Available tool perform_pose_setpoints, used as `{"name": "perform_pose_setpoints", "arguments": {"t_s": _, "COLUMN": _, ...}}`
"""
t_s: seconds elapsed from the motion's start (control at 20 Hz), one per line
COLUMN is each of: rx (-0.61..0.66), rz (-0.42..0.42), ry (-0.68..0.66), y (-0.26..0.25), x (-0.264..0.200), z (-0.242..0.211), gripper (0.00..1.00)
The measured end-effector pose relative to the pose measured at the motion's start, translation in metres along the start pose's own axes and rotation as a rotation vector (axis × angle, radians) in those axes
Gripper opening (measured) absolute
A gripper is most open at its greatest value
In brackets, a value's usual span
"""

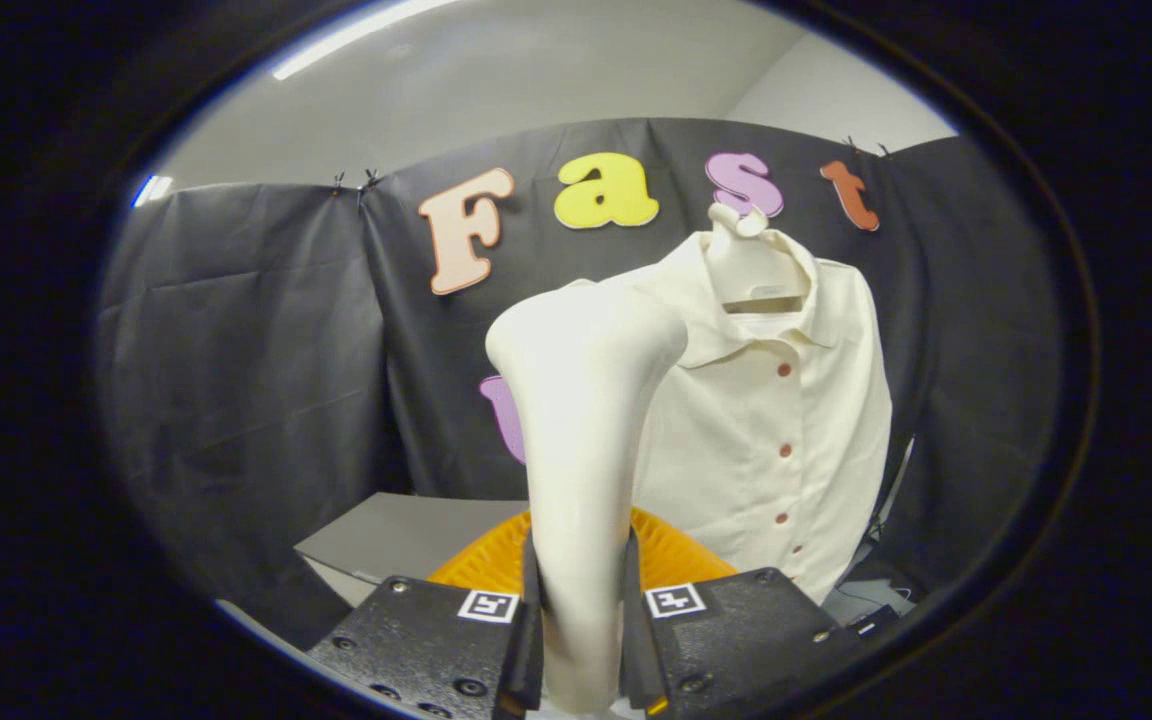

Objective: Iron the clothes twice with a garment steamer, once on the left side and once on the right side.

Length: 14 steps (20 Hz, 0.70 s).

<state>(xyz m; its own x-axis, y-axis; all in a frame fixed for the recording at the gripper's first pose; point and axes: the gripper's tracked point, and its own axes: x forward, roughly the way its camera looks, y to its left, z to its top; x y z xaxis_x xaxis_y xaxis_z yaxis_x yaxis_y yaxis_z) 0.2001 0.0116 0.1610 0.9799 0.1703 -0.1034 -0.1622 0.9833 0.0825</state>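
Gripper (581, 640) clamped on the handle of the garment steamer (584, 440), both fingers (526, 640) pressing the handle from left and right. Steamer cream-white, standing upright between the fingers, handle narrow near the gripper and widening upward into a broad rounded head tilted toward the right. Head raised level with the collar of the shirt (786, 430), covering the shirt's left shoulder from this angle; whether head and cloth touch cannot be told.

Shirt cream-coloured, hung far beyond the fingers and somewhat to the right, front facing the gripper. Collar folded down, a row of small reddish buttons (784, 370) running down the placket. Carried on a pale hanger (751, 265) whose hook rises above the collar against the black cloth wall (256, 380). Right side of the shirt fully visible, hem hanging low near the far right of the gripper.

Just ahead of the fingers and behind the steamer handle, an orange ribbed object (671, 555), rounded, partly hidden by the handle and the gripper; exact kind unclear. To its left, a grey flat worktop (396, 535) with a pale edge, reaching back to the cloth wall. Small square black-and-white markers (674, 600) on the top faces of both gripper fingers. Above the cloth wall, a pale ceiling with a strip light (356, 35). Dark odds and ends low at the far right below the shirt hem, too small to make out.
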Motion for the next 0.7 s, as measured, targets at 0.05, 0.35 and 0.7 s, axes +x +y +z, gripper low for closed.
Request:
{"name": "perform_pose_setpoints", "arguments": {"t_s": 0.05, "rx": -0.017, "rz": -0.009, "ry": 0.003, "y": -0.012, "x": 0.006, "z": 0.001, "gripper": 0.32}}
{"name": "perform_pose_setpoints", "arguments": {"t_s": 0.35, "rx": -0.029, "rz": -0.041, "ry": -0.004, "y": -0.060, "x": 0.042, "z": 0.017, "gripper": 0.32}}
{"name": "perform_pose_setpoints", "arguments": {"t_s": 0.7, "rx": -0.007, "rz": -0.037, "ry": 0.103, "y": -0.085, "x": 0.085, "z": -0.021, "gripper": 0.32}}
